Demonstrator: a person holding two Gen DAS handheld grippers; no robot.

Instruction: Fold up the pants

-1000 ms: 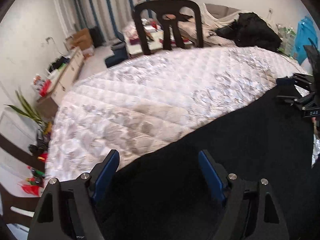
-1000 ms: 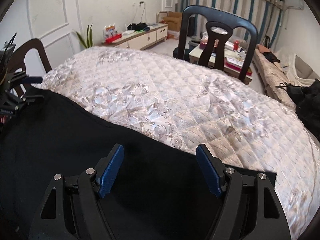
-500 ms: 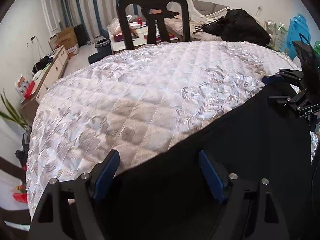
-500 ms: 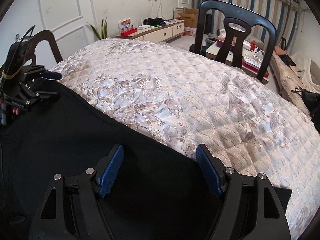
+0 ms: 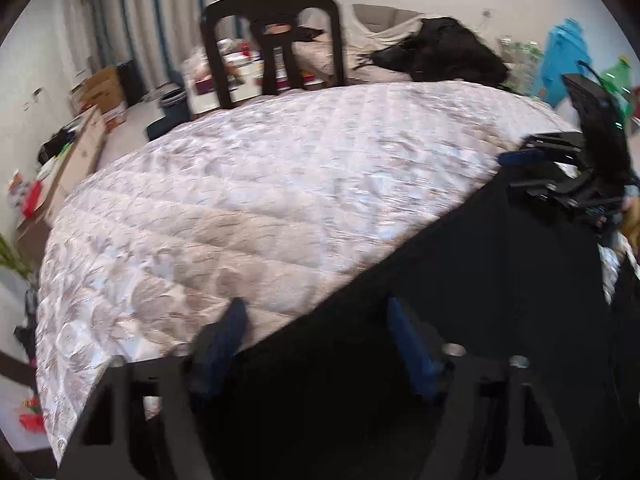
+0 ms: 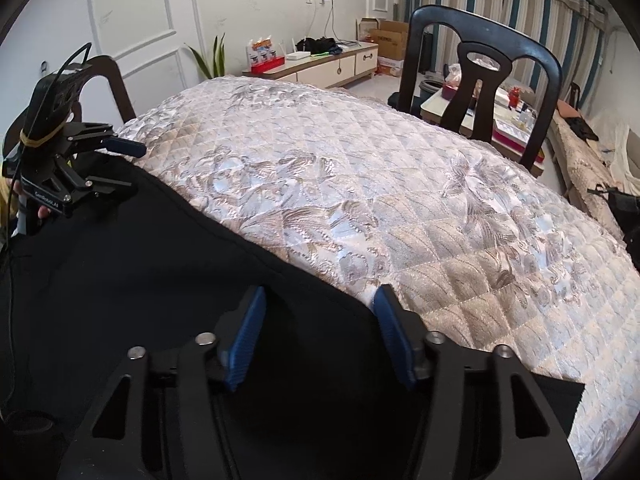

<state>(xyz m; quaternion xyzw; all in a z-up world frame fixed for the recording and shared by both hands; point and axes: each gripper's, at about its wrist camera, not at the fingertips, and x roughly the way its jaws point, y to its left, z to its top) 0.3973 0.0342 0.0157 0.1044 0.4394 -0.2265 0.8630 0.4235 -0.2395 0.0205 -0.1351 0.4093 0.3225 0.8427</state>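
Black pants [image 5: 460,280] lie spread flat on a quilted floral cover [image 5: 248,184], along its near edge. My left gripper [image 5: 316,312] is open, its blue pads straddling the pants' far edge. In the right wrist view the pants [image 6: 132,256] fill the lower left. My right gripper [image 6: 320,300] is open over the pants' edge, nothing between its pads. Each gripper shows in the other's view: the right gripper [image 5: 536,176] at the pants' right end, the left gripper [image 6: 108,164] at their left end.
A black chair [image 5: 276,40] stands at the far side of the cover; it also shows in the right wrist view [image 6: 476,80]. A dark chair back [image 6: 108,80] stands at the left. A sofa with dark clothes [image 5: 440,52], a low cabinet [image 6: 332,64] and boxes lie beyond.
Both grippers have narrowed their openings a little and moved along the pants' edge. The left wrist view is now blurred from motion.
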